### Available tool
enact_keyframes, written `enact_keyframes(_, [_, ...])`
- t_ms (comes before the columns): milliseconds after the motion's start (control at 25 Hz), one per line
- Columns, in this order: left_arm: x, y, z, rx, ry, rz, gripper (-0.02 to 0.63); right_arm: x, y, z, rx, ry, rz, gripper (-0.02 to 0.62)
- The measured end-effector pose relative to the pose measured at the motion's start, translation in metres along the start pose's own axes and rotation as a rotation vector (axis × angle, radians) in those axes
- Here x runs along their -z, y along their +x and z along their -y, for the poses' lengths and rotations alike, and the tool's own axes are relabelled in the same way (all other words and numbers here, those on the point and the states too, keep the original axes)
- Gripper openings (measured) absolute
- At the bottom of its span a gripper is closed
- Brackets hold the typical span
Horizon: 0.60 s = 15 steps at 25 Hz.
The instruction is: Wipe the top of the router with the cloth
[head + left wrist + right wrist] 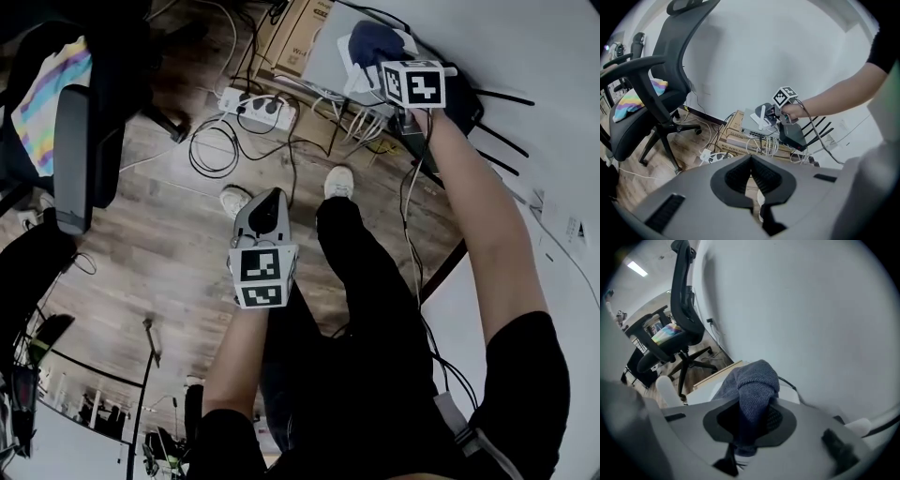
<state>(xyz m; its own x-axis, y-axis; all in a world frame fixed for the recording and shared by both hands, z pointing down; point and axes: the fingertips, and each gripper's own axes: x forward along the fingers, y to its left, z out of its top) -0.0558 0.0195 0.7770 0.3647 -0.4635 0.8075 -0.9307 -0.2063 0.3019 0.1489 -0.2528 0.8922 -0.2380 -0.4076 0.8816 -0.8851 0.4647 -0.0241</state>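
Observation:
My right gripper (367,71) is shut on a blue-grey knitted cloth (373,39), which bunches up between its jaws (752,380). The cloth rests on a flat light-grey network box (328,52) that stands on cardboard boxes by the wall. A black router (792,135) with several antennas lies just right of that box, under the right hand. In the left gripper view the right gripper (774,112) and cloth (765,109) hover over the grey box (749,124). My left gripper (267,202) hangs shut and holds nothing, well back over the wooden floor.
A white power strip (258,108) and tangled cables (214,150) lie on the floor before the cardboard boxes (292,37). A black office chair (651,93) with a rainbow cushion stands left. The person's legs and shoes (339,183) are below. A white wall (787,42) is behind.

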Motion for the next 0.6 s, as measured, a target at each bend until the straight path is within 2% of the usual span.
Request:
enact_keyframes(80, [-0.003, 0.001, 0.003, 0.0, 0.01, 0.011, 0.012, -0.001, -0.004, 0.023, 0.059, 0.027, 0.002, 0.06])
enact_keyframes(200, [-0.003, 0.003, 0.012, 0.009, 0.01, 0.015, 0.012, 0.007, -0.009, 0.042, 0.092, 0.064, -0.03, 0.06])
enact_keyframes(360, [-0.007, 0.007, 0.029, 0.033, 0.01, 0.016, 0.012, 0.024, -0.015, 0.055, 0.112, 0.082, -0.079, 0.06])
enact_keyframes(520, [-0.017, 0.007, 0.045, 0.056, 0.034, 0.033, 0.012, 0.042, -0.025, 0.069, 0.133, 0.155, -0.124, 0.06])
enact_keyframes(600, [-0.019, 0.005, 0.048, 0.059, 0.043, 0.039, 0.012, 0.053, -0.03, 0.064, 0.098, 0.177, -0.157, 0.06])
